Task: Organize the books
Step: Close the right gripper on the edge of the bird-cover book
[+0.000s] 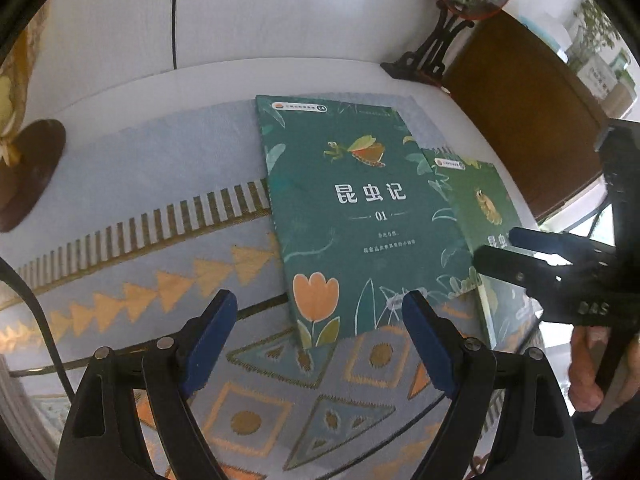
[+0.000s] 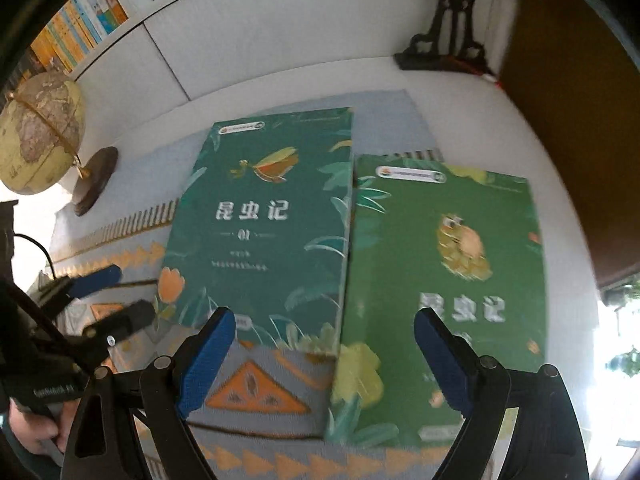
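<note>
Two books lie flat, side by side, on a patterned cloth (image 1: 240,400). The dark teal book (image 1: 352,208) (image 2: 264,220), marked 01, is on the left, and its right edge overlaps the lighter green book (image 1: 480,200) (image 2: 448,280). My left gripper (image 1: 320,312) (image 2: 120,296) hangs open above the teal book's near edge, holding nothing. My right gripper (image 2: 326,328) (image 1: 504,250) is open too, above the near end where the two books meet. Its right finger is over the green book. In the left wrist view it hides part of the green cover.
A globe (image 2: 40,132) on a dark round base (image 1: 28,172) stands at the left. A black ornamental stand (image 1: 432,52) and a brown panel (image 1: 520,120) are at the back right. Shelved books (image 2: 80,20) line the far wall. A hand (image 1: 588,368) holds the right gripper.
</note>
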The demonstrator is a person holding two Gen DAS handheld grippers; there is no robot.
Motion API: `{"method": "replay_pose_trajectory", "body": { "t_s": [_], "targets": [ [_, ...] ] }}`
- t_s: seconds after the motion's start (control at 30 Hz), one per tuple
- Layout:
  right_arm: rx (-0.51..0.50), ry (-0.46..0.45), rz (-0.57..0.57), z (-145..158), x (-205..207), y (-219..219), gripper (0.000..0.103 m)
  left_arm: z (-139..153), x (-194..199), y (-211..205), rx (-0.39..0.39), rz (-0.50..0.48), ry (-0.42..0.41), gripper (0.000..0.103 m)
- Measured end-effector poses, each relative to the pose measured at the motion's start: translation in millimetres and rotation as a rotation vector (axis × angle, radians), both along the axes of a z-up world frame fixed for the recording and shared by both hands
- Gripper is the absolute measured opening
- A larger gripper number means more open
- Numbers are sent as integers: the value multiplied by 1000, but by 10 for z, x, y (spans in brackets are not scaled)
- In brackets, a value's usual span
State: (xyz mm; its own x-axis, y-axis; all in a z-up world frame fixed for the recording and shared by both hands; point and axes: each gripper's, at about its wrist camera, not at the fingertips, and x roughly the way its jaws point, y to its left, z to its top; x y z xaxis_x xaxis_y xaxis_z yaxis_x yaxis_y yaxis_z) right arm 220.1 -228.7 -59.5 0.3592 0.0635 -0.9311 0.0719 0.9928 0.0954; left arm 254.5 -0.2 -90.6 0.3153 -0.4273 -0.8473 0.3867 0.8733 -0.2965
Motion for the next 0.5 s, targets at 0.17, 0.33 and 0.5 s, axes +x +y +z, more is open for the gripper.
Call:
{"method": "replay_pose_trajectory", "body": {
  "t_s": [0.17, 0.33, 0.5],
  "targets": [
    [95, 1, 2, -71, 244, -96, 90, -32, 87, 32, -46, 43, 1, 84],
    [177, 33, 3, -176, 551, -196, 85, -119, 167, -31, -77, 55, 44, 84],
    [186, 52, 28, -271, 697, -162, 82, -205, 192, -107, -110, 62, 82, 84]
  ]
}}
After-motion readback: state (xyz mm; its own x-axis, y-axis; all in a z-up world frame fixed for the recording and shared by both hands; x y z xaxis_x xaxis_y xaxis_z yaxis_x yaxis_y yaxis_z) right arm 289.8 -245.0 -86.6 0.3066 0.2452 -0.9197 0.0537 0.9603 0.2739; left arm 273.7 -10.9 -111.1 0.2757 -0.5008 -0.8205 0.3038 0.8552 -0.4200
